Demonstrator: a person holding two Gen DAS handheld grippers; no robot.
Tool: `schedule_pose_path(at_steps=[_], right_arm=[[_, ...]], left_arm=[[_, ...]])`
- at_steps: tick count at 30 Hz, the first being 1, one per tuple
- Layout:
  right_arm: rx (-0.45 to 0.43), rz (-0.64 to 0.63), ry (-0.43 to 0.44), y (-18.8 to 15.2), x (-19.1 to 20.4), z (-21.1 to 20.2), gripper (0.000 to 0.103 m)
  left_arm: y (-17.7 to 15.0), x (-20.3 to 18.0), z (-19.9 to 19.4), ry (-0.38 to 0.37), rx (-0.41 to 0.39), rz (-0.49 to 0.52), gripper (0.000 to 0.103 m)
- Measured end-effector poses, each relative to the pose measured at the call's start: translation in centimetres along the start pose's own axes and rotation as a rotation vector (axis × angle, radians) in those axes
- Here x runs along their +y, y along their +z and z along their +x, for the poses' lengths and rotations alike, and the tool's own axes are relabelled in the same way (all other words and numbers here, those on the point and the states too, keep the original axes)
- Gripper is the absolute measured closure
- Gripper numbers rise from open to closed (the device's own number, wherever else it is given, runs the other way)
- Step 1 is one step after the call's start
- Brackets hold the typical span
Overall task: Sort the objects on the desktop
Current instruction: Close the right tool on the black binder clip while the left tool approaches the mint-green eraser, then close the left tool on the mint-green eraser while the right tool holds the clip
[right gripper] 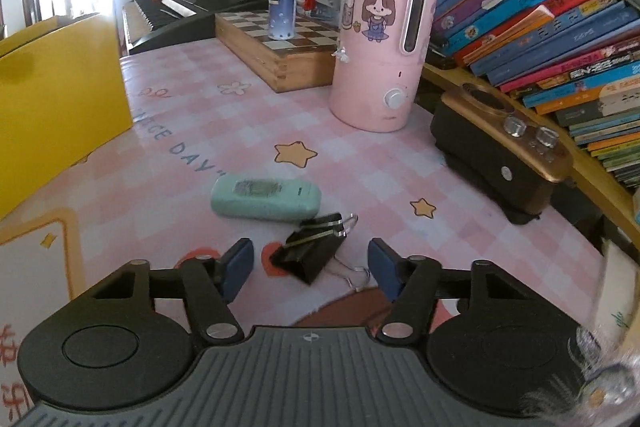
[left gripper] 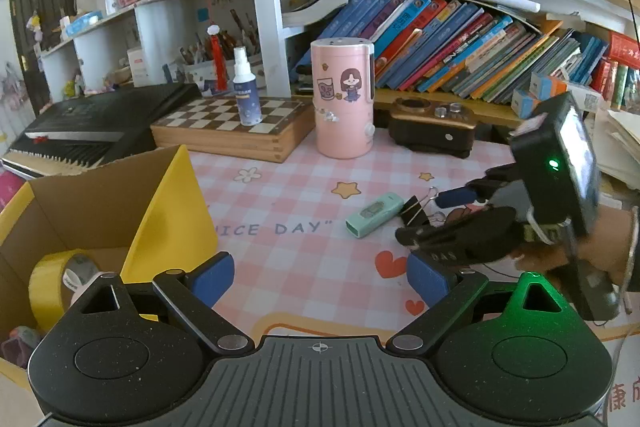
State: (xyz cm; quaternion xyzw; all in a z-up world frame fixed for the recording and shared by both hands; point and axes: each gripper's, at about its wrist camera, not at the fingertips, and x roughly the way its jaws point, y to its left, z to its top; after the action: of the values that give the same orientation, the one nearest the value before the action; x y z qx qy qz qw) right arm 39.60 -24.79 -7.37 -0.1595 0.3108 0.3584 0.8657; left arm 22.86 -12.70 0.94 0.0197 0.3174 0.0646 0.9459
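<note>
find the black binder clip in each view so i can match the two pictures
Left wrist view: the black binder clip lies right of centre on the pink checked mat, next to the mint green case, with the right gripper around it.
Right wrist view: the clip lies low in the centre, between the open fingers, apart from both pads.
Shared landmark: the pink cylinder with a girl sticker.

Desk mat [right gripper: 360, 163], pink check: green case [right gripper: 266, 201], black binder clip [right gripper: 312, 247] just beside it. Behind: pink canister [right gripper: 380, 39], chessboard box [right gripper: 280, 55], dark box [right gripper: 504, 163], possibly a radio.
</note>
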Motion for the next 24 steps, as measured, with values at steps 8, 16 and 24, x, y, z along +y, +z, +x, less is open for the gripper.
schedule_pose_path(at_steps=[8, 16, 24], right_arm=[[-0.026, 0.078, 0.017, 0.0, -0.2, -0.1, 0.078], [-0.064, 0.196, -0.042, -0.9, -1.7, -3.7, 0.080], [-0.075, 0.309, -0.130, -2.2, -3.0, -7.4, 0.080]], left_arm=[[0.1, -0.2, 0.5, 0.001, 0.008, -0.008, 0.008], [0.7, -1.3, 3.1, -0.010, 0.007, -0.016, 0.008], [1.1, -2.9, 8.1, 0.000, 0.032, -0.081, 0.009]])
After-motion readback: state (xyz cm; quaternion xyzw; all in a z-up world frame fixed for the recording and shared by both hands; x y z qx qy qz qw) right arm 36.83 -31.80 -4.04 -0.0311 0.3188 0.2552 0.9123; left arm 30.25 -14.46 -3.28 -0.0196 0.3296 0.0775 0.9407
